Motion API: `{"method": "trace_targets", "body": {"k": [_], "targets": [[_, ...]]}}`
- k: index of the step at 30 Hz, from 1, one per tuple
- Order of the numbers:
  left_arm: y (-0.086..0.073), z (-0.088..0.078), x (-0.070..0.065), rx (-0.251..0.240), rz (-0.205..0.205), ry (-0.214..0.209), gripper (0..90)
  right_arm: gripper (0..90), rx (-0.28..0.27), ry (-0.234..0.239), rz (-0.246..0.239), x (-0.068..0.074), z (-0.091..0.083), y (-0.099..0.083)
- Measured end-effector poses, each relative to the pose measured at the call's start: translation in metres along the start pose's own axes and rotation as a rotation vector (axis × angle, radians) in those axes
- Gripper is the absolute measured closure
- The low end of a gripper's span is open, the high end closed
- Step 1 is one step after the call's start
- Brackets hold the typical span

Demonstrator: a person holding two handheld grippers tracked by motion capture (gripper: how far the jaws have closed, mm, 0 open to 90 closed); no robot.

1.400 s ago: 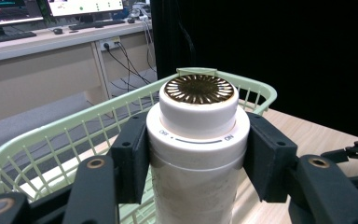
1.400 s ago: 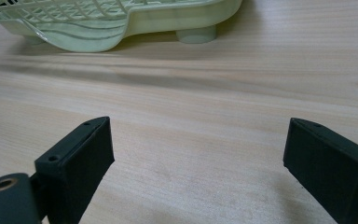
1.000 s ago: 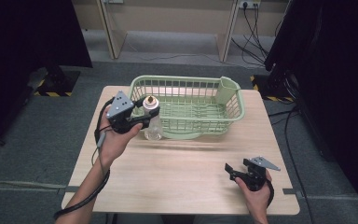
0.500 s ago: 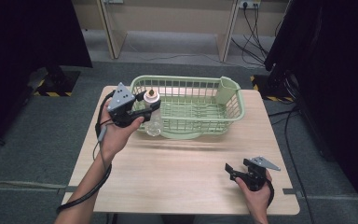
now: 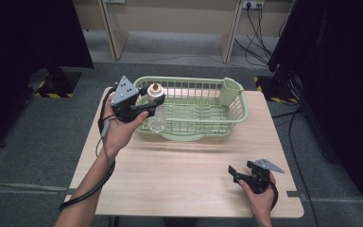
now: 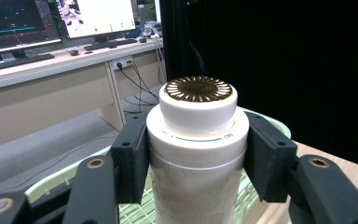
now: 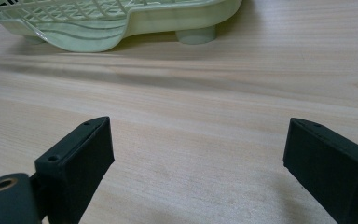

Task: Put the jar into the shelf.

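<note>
Standing upright, the white bottle [image 6: 196, 149] reads "ON" on its collar. The left gripper [image 5: 144, 105] clamps it; the right gripper [image 7: 200, 172] gapes empty.

Monitors [image 6: 51, 21], probably two, stand on a desk [image 6: 65, 58]; cables [image 5: 260, 23] cross the floor.

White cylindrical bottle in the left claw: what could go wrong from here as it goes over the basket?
1. The left claw grips the white cylindrical bottle with the brown-patterned cap high, near its cap, so the body below may swing or slip.
2. It hangs right at the pale green plastic basket rim; lowering could catch the wall.
3. The open right claw sits far off on the wooden table, too distant to steady the basket.
</note>
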State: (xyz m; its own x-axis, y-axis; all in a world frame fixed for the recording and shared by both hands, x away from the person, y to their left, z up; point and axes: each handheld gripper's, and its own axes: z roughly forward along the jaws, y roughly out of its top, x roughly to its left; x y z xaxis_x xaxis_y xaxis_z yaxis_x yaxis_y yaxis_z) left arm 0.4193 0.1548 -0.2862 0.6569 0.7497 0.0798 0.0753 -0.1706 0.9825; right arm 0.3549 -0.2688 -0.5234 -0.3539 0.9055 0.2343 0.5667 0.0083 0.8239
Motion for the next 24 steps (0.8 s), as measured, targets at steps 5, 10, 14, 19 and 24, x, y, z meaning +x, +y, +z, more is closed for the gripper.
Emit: {"method": "trace_targets", "body": {"k": [5, 10, 14, 19, 24], "targets": [[0.003, 0.003, 0.002, 0.004, -0.004, 0.009, 45.8, 8.7, 0.000, 0.001, 0.000, 0.000, 0.000, 0.000], [0.006, 0.006, 0.004, 0.003, -0.009, 0.017, 45.8, 8.7, 0.000, 0.000, -0.001, 0.000, 0.000, 0.000], [0.009, 0.009, 0.007, -0.008, 0.009, 0.013, 45.9, 8.8, 0.001, 0.000, 0.000, 0.000, 0.000, 0.000], [0.012, 0.012, 0.007, 0.002, -0.017, 0.025, 45.8, 8.7, 0.000, 0.001, 0.000, 0.000, 0.000, 0.000], [0.016, 0.015, 0.009, 0.000, -0.022, 0.033, 45.8, 8.8, 0.002, 0.001, 0.000, 0.000, 0.000, 0.000]]}}
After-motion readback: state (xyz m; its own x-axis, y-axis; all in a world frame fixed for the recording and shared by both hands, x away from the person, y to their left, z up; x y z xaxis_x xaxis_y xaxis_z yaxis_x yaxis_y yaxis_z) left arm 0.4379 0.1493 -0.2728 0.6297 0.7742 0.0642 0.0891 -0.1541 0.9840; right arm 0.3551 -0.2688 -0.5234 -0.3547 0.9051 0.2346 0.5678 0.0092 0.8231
